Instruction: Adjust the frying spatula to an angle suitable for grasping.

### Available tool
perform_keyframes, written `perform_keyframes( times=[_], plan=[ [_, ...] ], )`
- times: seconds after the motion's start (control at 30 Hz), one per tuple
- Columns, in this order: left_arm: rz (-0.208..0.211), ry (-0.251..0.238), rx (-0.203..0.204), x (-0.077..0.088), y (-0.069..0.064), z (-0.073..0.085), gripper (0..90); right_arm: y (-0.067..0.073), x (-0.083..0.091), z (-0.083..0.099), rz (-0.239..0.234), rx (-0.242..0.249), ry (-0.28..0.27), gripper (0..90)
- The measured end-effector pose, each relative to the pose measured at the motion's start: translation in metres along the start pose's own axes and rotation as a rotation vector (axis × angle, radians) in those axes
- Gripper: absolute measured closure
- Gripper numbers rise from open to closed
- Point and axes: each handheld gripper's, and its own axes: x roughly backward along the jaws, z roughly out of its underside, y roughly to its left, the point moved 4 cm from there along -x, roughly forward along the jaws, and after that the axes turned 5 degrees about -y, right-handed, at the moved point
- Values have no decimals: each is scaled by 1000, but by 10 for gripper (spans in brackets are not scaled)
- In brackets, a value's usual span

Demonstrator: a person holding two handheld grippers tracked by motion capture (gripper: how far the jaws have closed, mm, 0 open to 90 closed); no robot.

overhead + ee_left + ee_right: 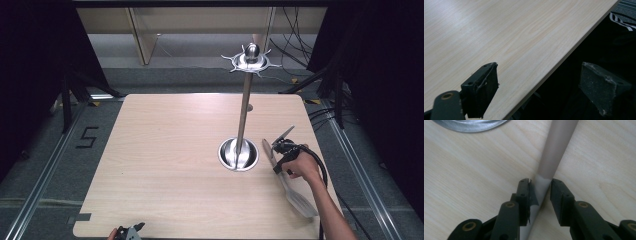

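A spatula [299,199] lies on the wooden table [165,150] at the right, its flat metal blade toward the near edge and its taupe handle [557,147] pointing away. My right gripper [281,149] comes down on that handle, just right of the stand's base. In the right gripper view the two jaws [540,181] stand on either side of the handle where it meets the grey metal shank, pads against it. My left gripper [131,231] rests at the table's near edge on the left; its jaws [540,66] stand wide apart with nothing between them.
A tall metal utensil stand [245,110] rises from a round shiny base [239,154] at the table's middle right, with a crown of hooks [251,59] on top. Its base rim [471,125] lies close to the right gripper. Cables and dark frames surround the table.
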Motion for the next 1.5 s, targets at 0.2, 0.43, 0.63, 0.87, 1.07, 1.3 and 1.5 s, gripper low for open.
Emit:
perform_keyframes(
  times=[0.2, 0.43, 0.63, 0.87, 1.07, 1.3, 1.5],
  plan=[
    [6, 7, -23, 0, 0, 0, 148, -3, -1, -1, -1, -36, -5, 729],
    [0, -8, 9, -1, 0, 0, 148, -4, -1, 0, -25, -5, -23, 771],
    [3, -2, 4, 0, 1, 0, 148, -7, 0, 1, -22, -7, -19, 771],
    [7, -1, -4, -1, 1, 0, 148, -7, 2, 1, -13, 6, -13, 771],
    [4, 2, -3, -1, 1, 0, 148, -9, 7, 4, -12, 8, -49, 771],
    [8, 16, -27, -1, 2, 0, 148, -15, 30, 7, -28, 14, -177, 772],
    [10, 14, -25, -2, 2, 0, 148, -18, 58, 12, -41, -26, -312, 772]
  ],
)
